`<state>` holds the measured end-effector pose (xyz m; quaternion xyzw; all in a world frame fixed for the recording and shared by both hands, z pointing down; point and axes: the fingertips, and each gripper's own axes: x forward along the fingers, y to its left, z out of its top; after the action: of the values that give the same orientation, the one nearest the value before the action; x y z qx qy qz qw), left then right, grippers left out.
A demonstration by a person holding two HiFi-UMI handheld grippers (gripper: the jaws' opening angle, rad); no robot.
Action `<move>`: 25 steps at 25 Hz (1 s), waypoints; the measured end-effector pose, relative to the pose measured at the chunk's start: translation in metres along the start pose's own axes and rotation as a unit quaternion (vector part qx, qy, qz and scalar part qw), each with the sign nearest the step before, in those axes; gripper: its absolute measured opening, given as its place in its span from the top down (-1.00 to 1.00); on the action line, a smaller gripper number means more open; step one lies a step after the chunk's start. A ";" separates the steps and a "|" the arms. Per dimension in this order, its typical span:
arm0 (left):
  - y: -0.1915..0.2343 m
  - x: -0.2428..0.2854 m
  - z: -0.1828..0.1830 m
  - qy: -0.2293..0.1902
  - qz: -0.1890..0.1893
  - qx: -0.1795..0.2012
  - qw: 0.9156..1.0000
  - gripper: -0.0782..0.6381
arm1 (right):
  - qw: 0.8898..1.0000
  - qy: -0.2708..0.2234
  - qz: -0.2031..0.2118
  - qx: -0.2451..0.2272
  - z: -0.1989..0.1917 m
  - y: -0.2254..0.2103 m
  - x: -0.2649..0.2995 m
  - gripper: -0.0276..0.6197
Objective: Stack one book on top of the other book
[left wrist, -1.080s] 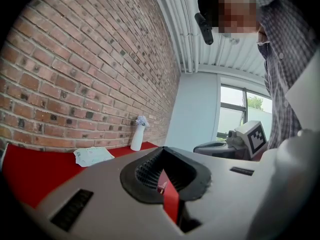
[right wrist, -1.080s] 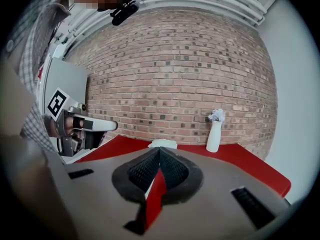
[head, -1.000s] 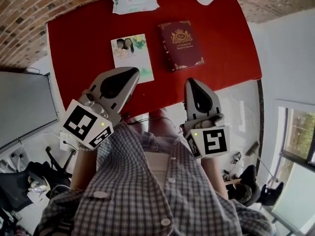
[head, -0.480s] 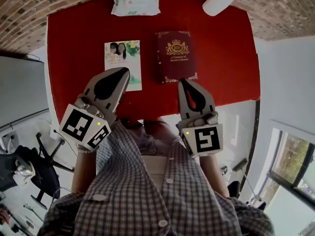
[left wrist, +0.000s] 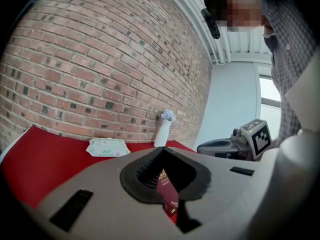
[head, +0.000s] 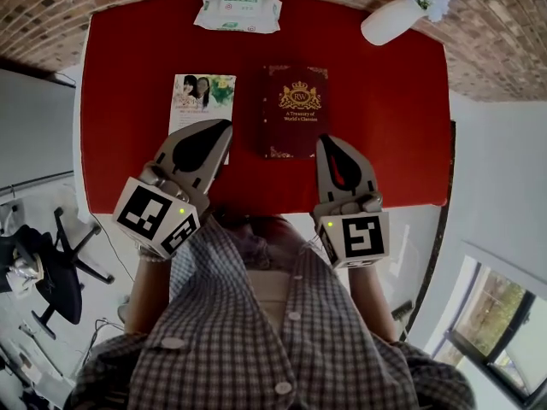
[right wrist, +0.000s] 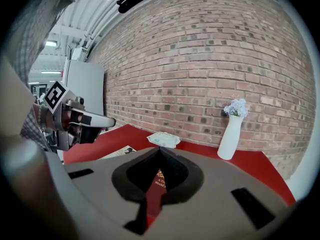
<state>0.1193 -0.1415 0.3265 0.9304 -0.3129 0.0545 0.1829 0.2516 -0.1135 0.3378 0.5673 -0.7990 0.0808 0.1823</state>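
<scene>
On the red table [head: 385,126] lies a dark red book [head: 295,109] with gold print, flat, near the middle. To its left lies a thin book with a photo cover [head: 198,94]; its near end is hidden under my left gripper [head: 224,125]. That gripper is shut and empty, its tip over the photo book's near right corner. My right gripper [head: 326,140] is shut and empty too, just right of the red book's near right corner. The left gripper view shows the red book [left wrist: 167,194] through the jaw gap. The right gripper view shows both the red book [right wrist: 159,179] and the photo book [right wrist: 120,152].
A pack of wet wipes [head: 237,11] lies at the table's far edge by the brick wall. A white vase with pale flowers [head: 393,20] stands at the far right corner. An office chair [head: 43,272] stands on the floor to the left.
Both grippers have moved forward over the table's near edge, closer to the two books. Their jaws stayed shut. The books have not been shifted.
</scene>
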 end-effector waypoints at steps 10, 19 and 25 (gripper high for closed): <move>-0.002 0.041 -0.038 0.058 0.018 -0.014 0.998 0.75 | 0.998 0.039 -0.003 0.043 -0.043 -0.042 0.018 0.89; -0.003 0.075 -0.091 0.136 -0.002 -0.051 0.989 0.46 | 0.991 0.094 0.011 0.092 -0.093 -0.056 0.038 0.53; 0.006 0.093 -0.122 0.187 -0.004 -0.075 0.979 0.34 | 0.980 0.134 0.019 0.143 -0.123 -0.060 0.047 0.40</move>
<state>0.1919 -0.1522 0.4616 0.8887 -0.2724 0.2034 0.3077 0.3189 -0.1338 0.4645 0.5565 -0.7579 0.2730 0.2036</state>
